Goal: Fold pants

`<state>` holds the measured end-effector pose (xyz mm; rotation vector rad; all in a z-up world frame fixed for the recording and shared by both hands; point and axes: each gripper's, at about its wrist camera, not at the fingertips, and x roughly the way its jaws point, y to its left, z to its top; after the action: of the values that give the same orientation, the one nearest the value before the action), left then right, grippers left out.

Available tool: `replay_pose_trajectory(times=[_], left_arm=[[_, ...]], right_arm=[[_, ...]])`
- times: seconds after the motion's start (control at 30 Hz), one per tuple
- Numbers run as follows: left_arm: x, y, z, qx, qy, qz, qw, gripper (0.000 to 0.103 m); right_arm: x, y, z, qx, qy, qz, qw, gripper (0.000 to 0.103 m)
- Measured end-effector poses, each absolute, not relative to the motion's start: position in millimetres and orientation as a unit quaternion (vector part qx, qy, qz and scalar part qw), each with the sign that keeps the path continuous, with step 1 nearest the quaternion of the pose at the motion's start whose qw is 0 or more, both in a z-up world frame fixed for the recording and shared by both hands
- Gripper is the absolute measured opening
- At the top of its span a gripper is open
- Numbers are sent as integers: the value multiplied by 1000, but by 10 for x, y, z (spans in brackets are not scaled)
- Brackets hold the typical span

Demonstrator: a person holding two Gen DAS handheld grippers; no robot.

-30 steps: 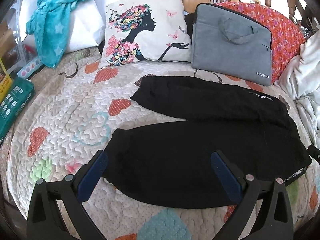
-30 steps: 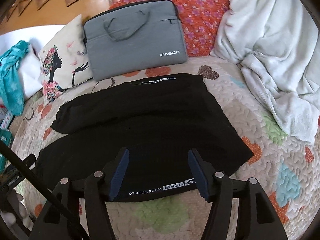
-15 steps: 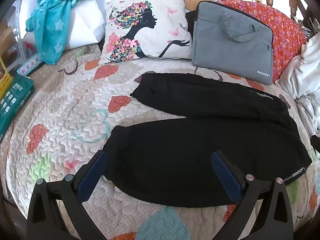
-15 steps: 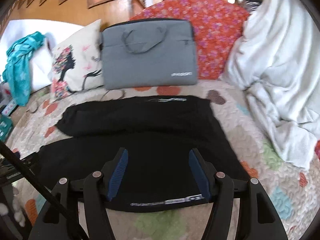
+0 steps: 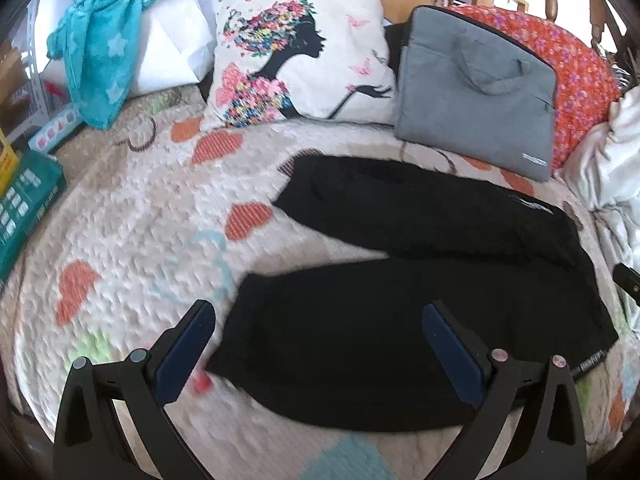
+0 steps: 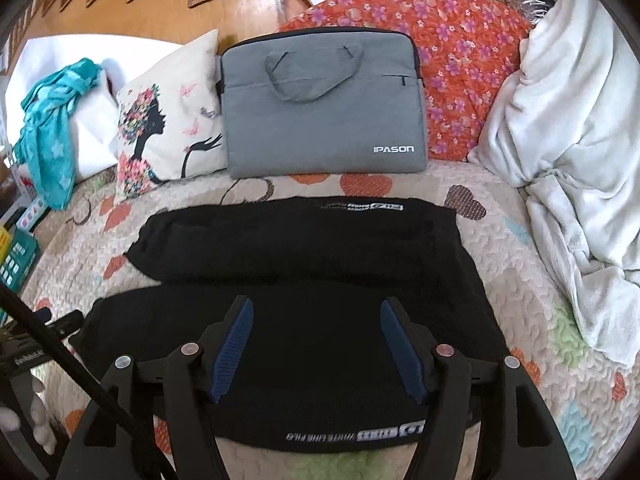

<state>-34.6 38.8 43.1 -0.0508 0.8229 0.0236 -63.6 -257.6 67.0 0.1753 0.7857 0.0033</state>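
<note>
- The left claw (image 5: pixel 316 344) is wide open and holds nothing. It hangs over the end of the near leg, maybe so it can pick up that end.
- The right claw (image 6: pixel 316 344) is open too and empty. It hangs over the top end of the pants, near the band with white letters (image 6: pixel 356 436).
- The black pants (image 5: pixel 400 320) lie flat on the bed cover (image 5: pixel 120 240), spread out so they are easy to fold.
- The pants run sideways across the bed. The legs point to the person's left and the top end is on the right.
- The two legs lie apart like a thin V. No fold looks done yet.
- Behind the pants a gray bag (image 6: pixel 320 108) and a picture pillow (image 5: pixel 300 48) lean up, out of the way.
- A white blanket (image 6: pixel 568 140) is piled far right.
</note>
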Motion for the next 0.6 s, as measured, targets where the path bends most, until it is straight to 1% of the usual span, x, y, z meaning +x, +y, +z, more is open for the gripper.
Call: replay_pose_trajectory(times=[0.13,0.27,0.47,0.6], left_arm=[[46,509,520,-26,406,15,913,103],[666,685,512,-54,414,20,909,103],[1447,985,345,-157,442,-24,883,103],[1790,1072,258,-159,440,-15,883,103]], right_arm=[[-377,-2709,682,85,386,-2,919,73],[57,-2914,652,105,393,-11,913,74],[837,-3225,413,174,415,-4,893,74],[1306,-3252,216,173,433,17,885,74]])
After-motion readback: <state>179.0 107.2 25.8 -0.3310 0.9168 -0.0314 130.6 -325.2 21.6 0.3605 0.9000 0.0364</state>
